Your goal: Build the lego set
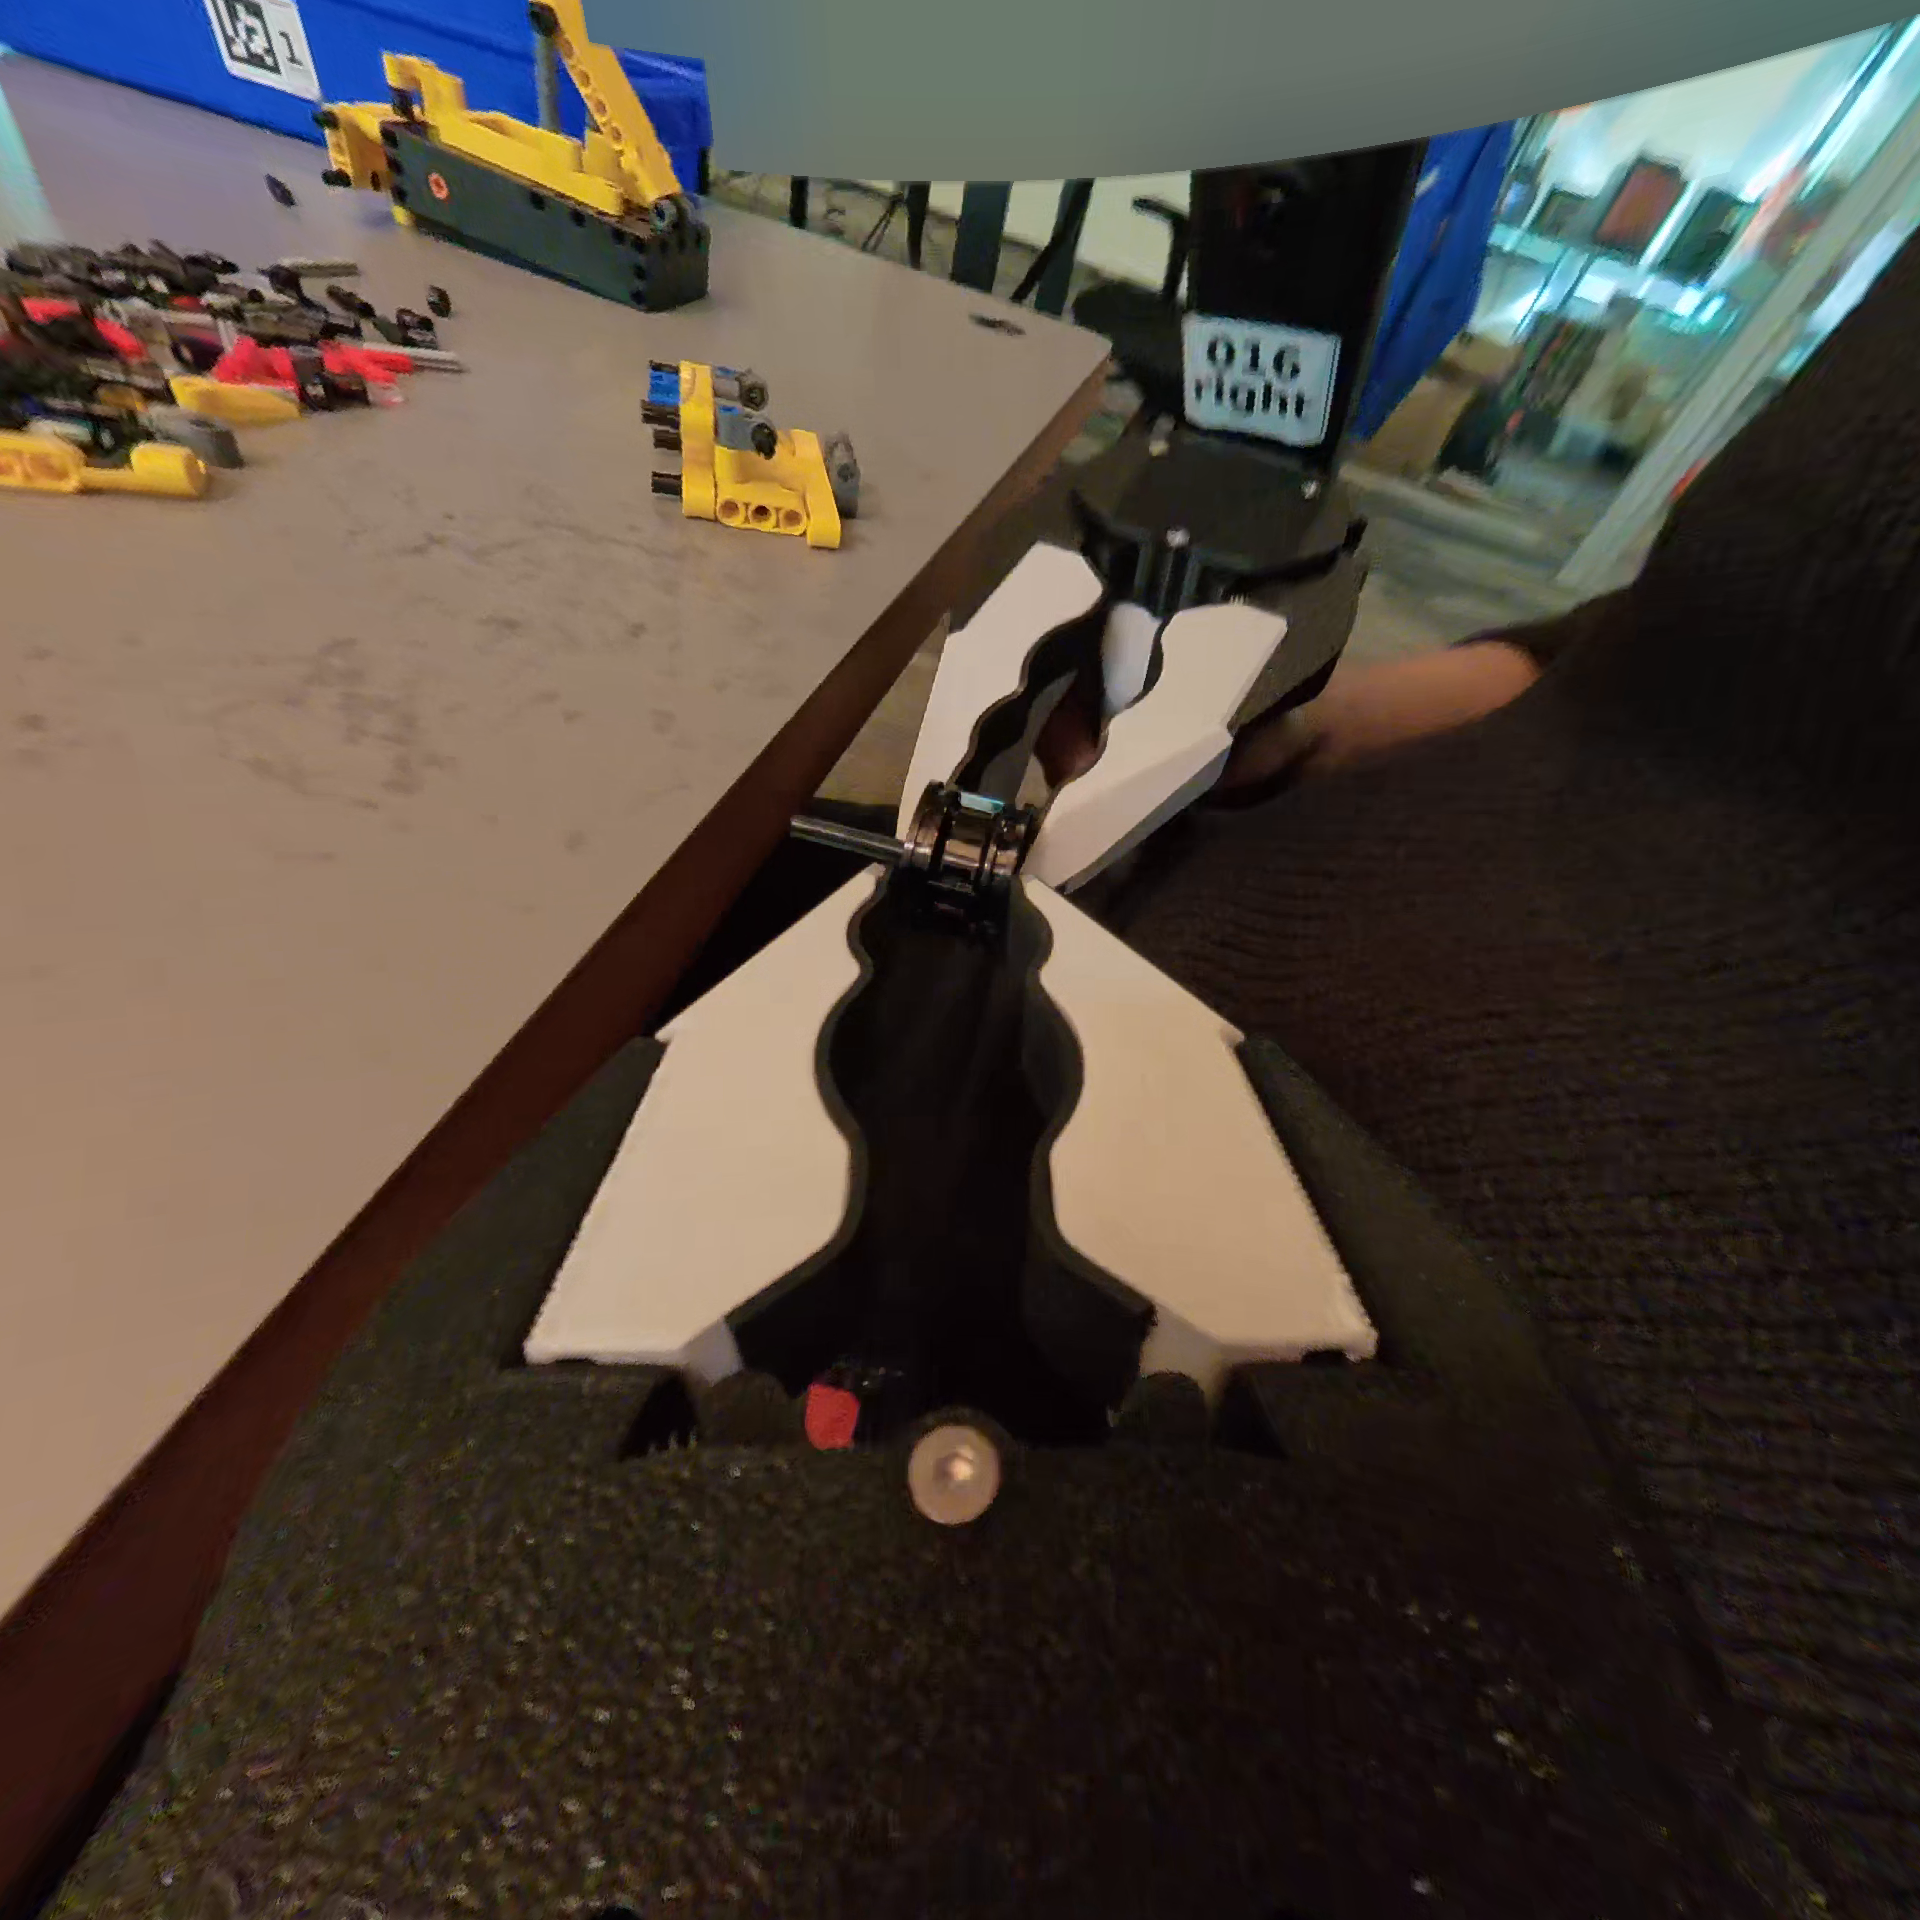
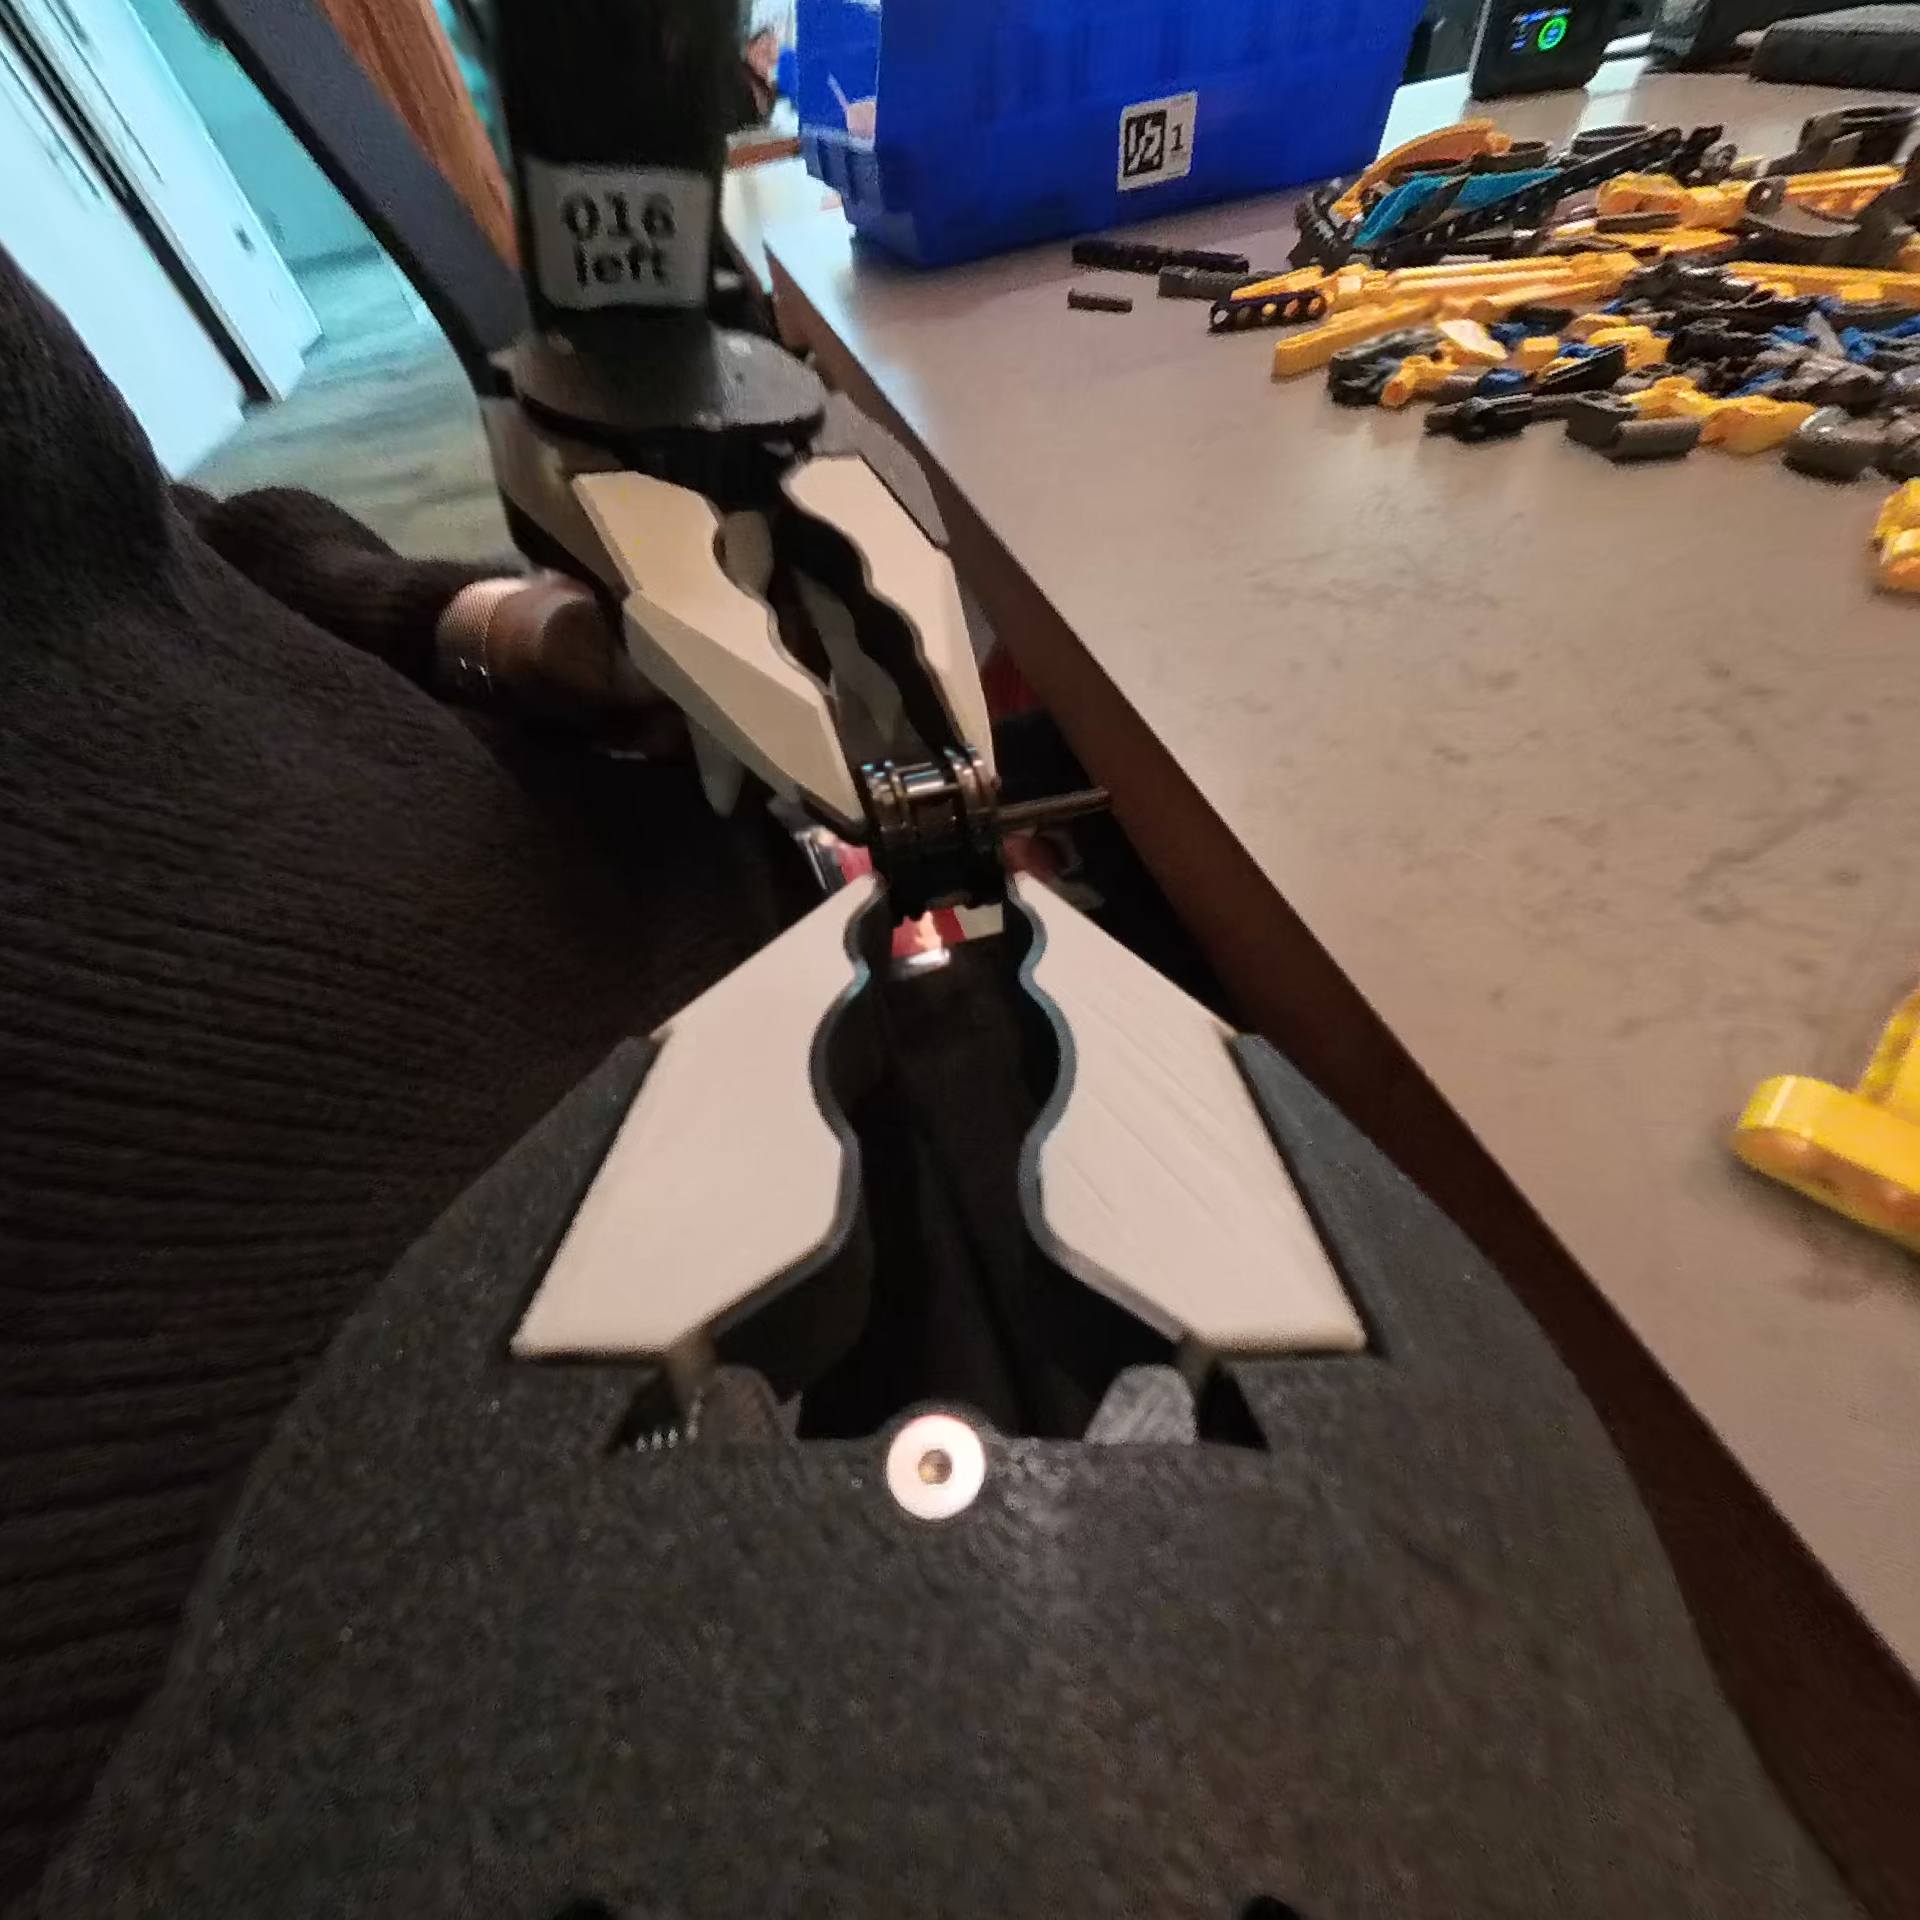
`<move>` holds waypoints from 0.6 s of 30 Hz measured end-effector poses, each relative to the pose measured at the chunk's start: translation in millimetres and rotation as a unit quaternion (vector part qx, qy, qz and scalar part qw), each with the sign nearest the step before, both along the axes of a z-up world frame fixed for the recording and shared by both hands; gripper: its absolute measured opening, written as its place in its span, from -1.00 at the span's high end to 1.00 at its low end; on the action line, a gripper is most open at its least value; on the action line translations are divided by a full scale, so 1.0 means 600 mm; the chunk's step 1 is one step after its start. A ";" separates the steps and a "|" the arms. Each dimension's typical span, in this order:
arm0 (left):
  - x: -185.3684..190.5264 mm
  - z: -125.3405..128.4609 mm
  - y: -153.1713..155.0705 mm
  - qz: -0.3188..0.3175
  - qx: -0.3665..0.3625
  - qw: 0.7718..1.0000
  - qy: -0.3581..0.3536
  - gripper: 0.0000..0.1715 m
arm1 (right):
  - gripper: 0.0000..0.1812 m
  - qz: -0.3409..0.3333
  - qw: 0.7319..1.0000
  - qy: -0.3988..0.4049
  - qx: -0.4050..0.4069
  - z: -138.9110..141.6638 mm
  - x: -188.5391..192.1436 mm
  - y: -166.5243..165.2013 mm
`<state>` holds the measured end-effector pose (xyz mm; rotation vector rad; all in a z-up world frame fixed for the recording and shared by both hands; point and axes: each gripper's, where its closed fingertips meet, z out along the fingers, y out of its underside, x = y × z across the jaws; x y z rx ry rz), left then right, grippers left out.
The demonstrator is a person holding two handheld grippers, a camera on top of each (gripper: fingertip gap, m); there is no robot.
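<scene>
A small black pulley-like piece (image 1: 961, 842) with a thin black axle (image 1: 831, 831) sticking out sideways is held between both grippers, off the table's edge and above a dark knitted garment. My left gripper (image 1: 948, 891) is shut on the piece's lower end. My right gripper (image 1: 992, 795) comes from the far side and is shut on its upper end. In the right wrist view, the right gripper (image 2: 940, 896) pinches the same piece (image 2: 930, 816), the left gripper (image 2: 920, 774) faces it, and the axle (image 2: 1060, 802) points toward the table.
The grey table (image 1: 416, 779) has a brown edge next to the grippers. On it stand a small yellow subassembly (image 1: 748, 457), a larger yellow-and-black build (image 1: 540, 197), a pile of loose parts (image 2: 1610, 312) and a blue bin (image 2: 1091, 114). A hand (image 2: 540, 634) grips the left gripper. The tips of both grippers are at nearly the same place.
</scene>
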<state>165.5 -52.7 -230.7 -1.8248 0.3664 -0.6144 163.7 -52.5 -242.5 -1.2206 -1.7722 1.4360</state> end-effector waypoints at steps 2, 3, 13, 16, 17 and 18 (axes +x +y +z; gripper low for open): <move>-0.005 0.002 0.003 0.002 -0.005 0.999 -0.037 0.76 | 0.77 -0.013 1.000 0.010 -0.020 0.004 -0.003 0.002; -0.008 0.002 0.006 0.007 -0.005 0.999 -0.042 0.76 | 0.77 -0.021 0.999 0.011 -0.023 0.004 -0.005 0.004; -0.008 0.001 0.012 0.023 0.012 0.999 -0.042 0.78 | 0.77 -0.031 0.998 0.014 -0.044 0.002 -0.006 0.009; -0.007 -0.004 0.011 0.025 0.016 0.999 -0.017 0.77 | 0.78 -0.030 0.999 0.017 -0.009 -0.003 -0.006 0.010; -0.006 -0.008 0.011 0.028 0.017 0.999 -0.001 0.77 | 0.77 -0.030 0.999 0.014 0.011 -0.007 -0.006 0.011; -0.006 -0.011 0.011 0.029 0.018 0.999 0.012 0.77 | 0.77 -0.030 0.999 0.010 0.027 -0.010 -0.006 0.012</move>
